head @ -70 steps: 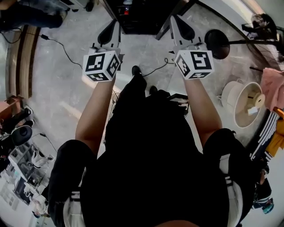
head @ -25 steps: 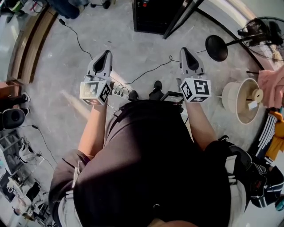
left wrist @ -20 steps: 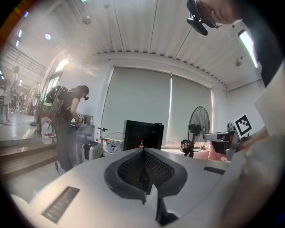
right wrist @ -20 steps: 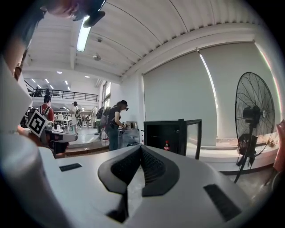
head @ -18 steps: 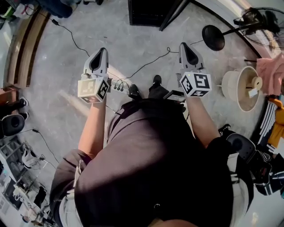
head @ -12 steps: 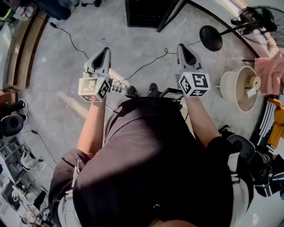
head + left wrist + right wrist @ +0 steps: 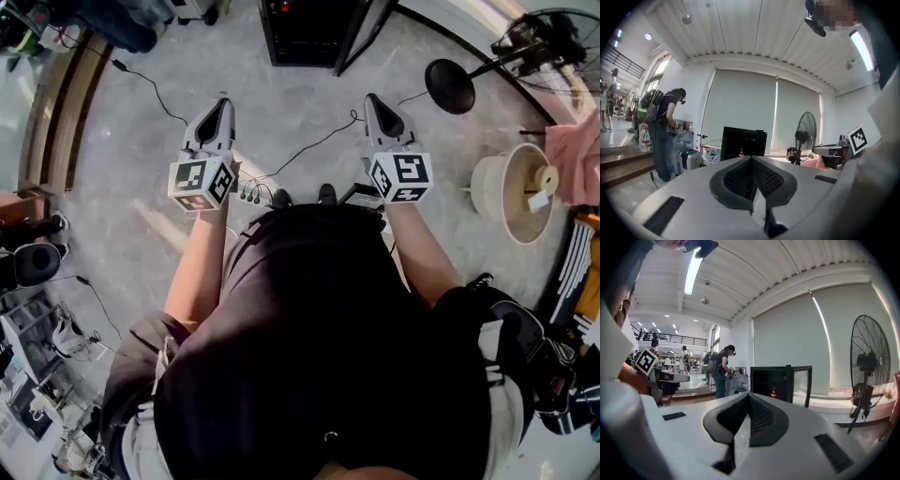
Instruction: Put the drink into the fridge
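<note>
Grey floor (image 7: 122, 216) underfoot. Black fridge (image 7: 761, 380) standing open straight ahead of the fingers, well apart, red drink (image 7: 774, 392) inside. Fingers of left gripper (image 7: 751, 158) and right gripper (image 7: 748, 395) pressed together, empty, probably because job done.

The fridge (image 7: 302, 30) stands ahead of both tongs, between the lines of the left gripper (image 7: 221, 103) and the right gripper (image 7: 372, 99). Its door (image 7: 359, 33) hangs open on the right side. The drink (image 7: 774, 392) sits inside the fridge. A fan (image 7: 866, 376) stands ahead-right of the right gripper, and a round tub (image 7: 487, 187) sits farther right. A power strip (image 7: 251, 192) lies between the tongs, behind their tips. A person (image 7: 665, 131) stands ahead-left of the left gripper.
</note>
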Available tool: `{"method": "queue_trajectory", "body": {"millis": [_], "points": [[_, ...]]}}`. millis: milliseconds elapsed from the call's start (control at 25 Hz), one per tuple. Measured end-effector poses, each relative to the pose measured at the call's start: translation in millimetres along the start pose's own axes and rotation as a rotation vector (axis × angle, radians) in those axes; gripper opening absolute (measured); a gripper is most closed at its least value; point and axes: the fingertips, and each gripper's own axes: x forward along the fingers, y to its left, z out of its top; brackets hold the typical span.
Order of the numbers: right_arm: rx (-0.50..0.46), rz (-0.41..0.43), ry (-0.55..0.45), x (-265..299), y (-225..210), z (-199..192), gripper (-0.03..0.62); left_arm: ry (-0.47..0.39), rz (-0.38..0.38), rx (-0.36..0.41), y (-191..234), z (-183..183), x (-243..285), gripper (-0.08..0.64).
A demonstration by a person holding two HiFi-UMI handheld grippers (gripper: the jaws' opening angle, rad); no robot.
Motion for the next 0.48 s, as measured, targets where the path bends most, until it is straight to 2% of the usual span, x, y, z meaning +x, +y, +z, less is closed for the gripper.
{"method": "queue_trajectory", "body": {"millis": [480], "points": [[0.023, 0.000, 0.002, 12.9, -41.9, -9.6, 0.021, 0.016, -0.013, -0.019, -20.9, -5.7, 38.6, 0.023]]}}
